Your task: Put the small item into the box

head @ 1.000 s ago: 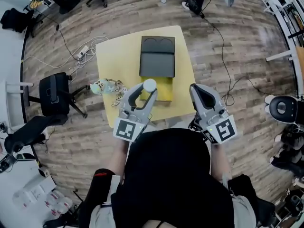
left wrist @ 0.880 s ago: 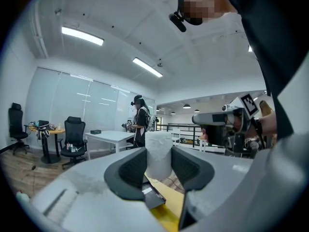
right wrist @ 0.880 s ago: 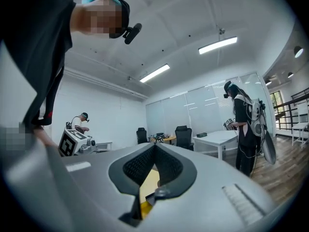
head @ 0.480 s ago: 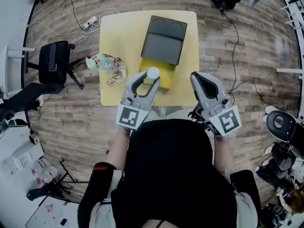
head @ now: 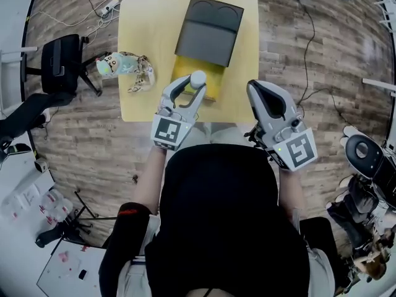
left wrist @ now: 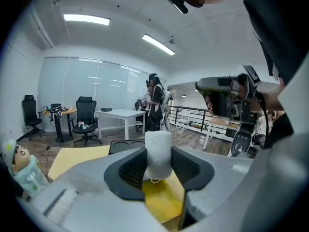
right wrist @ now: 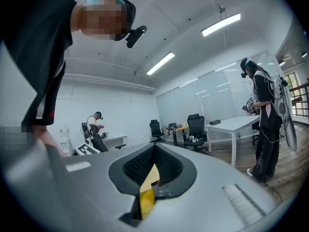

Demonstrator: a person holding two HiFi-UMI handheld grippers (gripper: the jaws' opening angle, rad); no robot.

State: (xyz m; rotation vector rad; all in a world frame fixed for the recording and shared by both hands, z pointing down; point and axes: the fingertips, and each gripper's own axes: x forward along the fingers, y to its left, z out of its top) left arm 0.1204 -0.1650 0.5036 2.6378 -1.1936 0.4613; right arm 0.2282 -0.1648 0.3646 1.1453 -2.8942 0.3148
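Cylinder (head: 198, 77) in left claw (head: 191, 85) hangs over box (head: 184, 67), near table (head: 143, 42) edge.

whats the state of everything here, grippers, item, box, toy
left gripper: shut on the small white item
small white item: held upright above the box's yellow part, not yet in
right gripper: shut, empty
box: looks open, yellow inside showing
toy figure: lying on the table, left of the box

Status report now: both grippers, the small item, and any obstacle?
Left gripper shut on white item. Right gripper shut, empty. Item over open yellow box. Nothing blocks.
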